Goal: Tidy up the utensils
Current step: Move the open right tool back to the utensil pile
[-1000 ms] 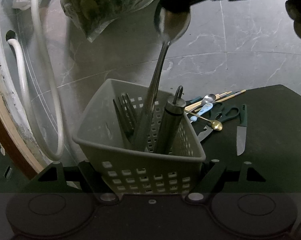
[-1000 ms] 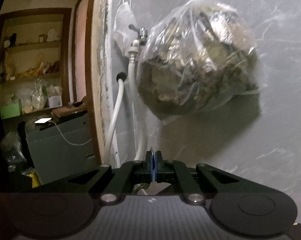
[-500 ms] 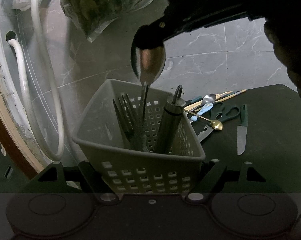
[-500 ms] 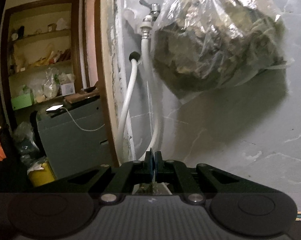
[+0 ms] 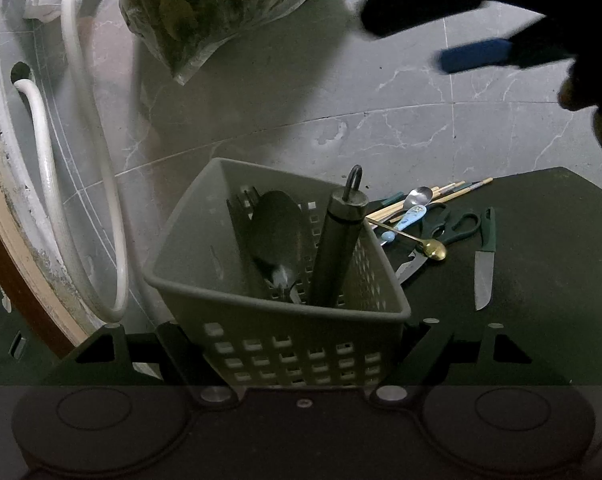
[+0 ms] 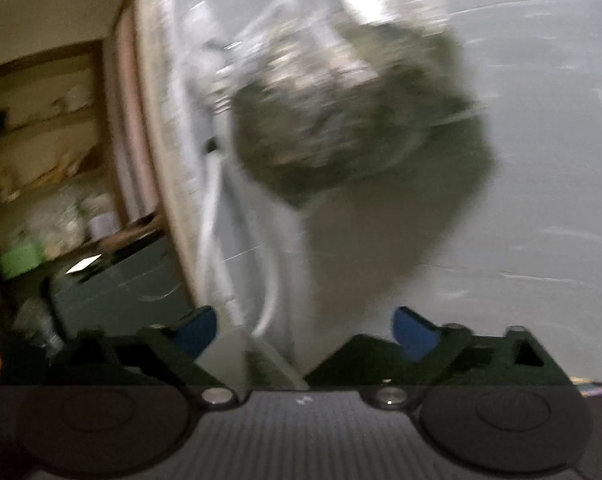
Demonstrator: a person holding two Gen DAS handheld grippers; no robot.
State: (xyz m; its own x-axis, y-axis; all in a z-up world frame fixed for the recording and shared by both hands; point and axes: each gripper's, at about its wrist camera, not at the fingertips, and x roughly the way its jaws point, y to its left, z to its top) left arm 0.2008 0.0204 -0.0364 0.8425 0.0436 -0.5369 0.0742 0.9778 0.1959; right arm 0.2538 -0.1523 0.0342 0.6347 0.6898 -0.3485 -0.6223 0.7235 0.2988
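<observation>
My left gripper (image 5: 299,332) is shut on the near wall of a grey slotted basket (image 5: 205,240). Inside it a large steel spoon (image 5: 277,224) lies bowl-up against forks (image 5: 243,196), beside a metal cylinder (image 5: 341,240) with a ring on top. My right gripper (image 5: 441,36) hovers blurred above and right of the basket, its jaws opening wide with nothing between them; its blue pads (image 6: 413,332) stand far apart. On the dark table (image 5: 549,240) lie a steel spoon (image 5: 419,196), chopsticks (image 5: 457,190), a gold spoon (image 5: 435,249), scissors (image 5: 457,226) and a knife (image 5: 484,264).
A plastic bag (image 5: 221,4) of dark stuff hangs on the marble wall above the basket. White hoses (image 5: 45,160) loop down at the left by a door frame. In the right wrist view the bag (image 6: 341,120) fills the blurred middle.
The right gripper let go of the large spoon, which dropped into the basket. Its jaws went from shut to wide apart, and it moved off to the upper right. The left gripper stayed still.
</observation>
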